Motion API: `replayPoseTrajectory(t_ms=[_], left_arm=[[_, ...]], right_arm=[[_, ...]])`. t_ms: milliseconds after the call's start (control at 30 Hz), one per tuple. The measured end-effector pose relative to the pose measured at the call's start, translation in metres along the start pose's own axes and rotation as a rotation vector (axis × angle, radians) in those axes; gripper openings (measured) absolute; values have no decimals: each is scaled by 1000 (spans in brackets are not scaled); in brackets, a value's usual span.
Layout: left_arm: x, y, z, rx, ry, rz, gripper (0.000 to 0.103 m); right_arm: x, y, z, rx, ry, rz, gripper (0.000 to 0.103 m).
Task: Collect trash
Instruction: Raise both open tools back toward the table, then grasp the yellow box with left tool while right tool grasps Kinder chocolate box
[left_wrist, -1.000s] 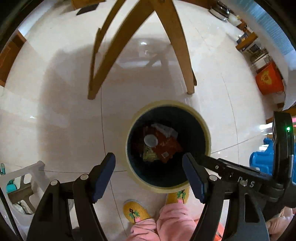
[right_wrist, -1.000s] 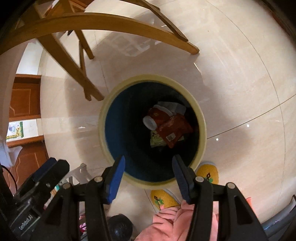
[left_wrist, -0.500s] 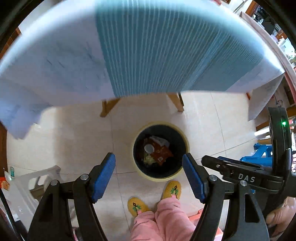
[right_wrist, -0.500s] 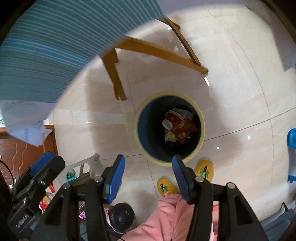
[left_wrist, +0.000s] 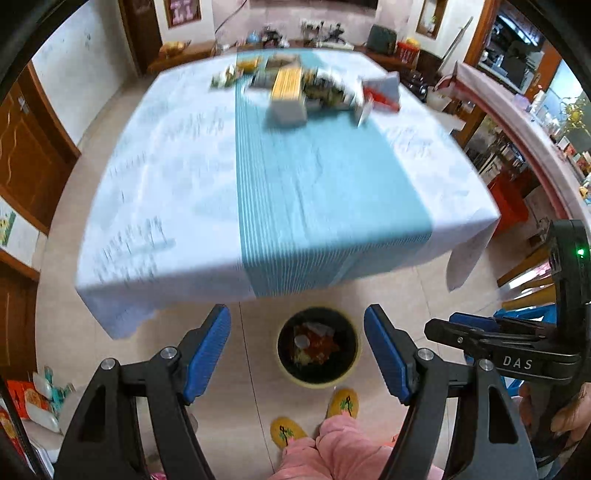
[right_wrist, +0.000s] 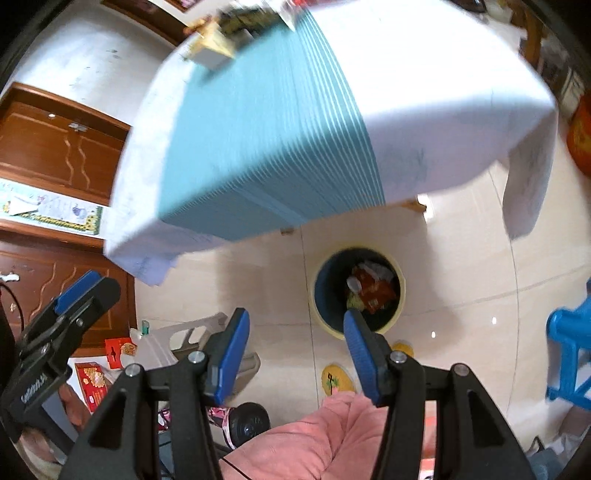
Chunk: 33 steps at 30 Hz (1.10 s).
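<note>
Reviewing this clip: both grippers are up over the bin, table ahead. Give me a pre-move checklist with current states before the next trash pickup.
1. Left gripper empty, jaws apart: ok.
2. Right gripper empty, jaws apart: ok.
3. Bin upright on the floor by the table, with room left above the wrappers inside: ok.
4. Trash left on the table: a cluster of boxes and packets lies at the far end; which pieces are trash: cannot tell, the picture is blurred.
5. Near half of the table free of obstacles on the way there: ok.
6. Grippers apart from each other, no clash: ok.
</note>
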<state>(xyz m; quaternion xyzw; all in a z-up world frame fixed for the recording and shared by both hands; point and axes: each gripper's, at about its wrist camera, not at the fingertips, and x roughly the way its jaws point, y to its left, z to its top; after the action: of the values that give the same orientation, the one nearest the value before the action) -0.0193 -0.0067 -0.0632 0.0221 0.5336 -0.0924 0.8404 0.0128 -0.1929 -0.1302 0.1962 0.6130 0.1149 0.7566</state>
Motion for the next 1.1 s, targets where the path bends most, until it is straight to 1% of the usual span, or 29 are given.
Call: replayPoseTrajectory(t_ms=[133,233,367,567,700,867,967,1000,1033,1100], left_arm=[[-26,-4,27,17,-56,12,73],[-45,-9,45,2,-85,14,73],[-53,-9,62,-35,-110,14,73],[-49,-13,81,-46,-108,15,73],[-36,-11,97,-40,-80,-6,73],[-10,0,126,-40,-56,-33,73],[12,9,152,-18,-45,-50,73],[23,13,165,-3,-37,-56,73],[30,15,173,6,-29,-60,73],[49,22,194,24,0,-79,73]], right_arm=[[-34,7,17,-37,-59,19,53],[-53,11,28,-60,-99,35,53],[-70,11,45,-88,-135,56,53],[-90,16,71,-126,-165,65,53],[-96,20,87,-127,-189,63,53],[-88,21,116,-81,-209,46,53],[-81,23,137,-50,-225,27,53],[-79,24,142,-44,-229,19,53],[-76,26,152,-30,-235,1,53],[-68,29,170,2,-241,-23,53]])
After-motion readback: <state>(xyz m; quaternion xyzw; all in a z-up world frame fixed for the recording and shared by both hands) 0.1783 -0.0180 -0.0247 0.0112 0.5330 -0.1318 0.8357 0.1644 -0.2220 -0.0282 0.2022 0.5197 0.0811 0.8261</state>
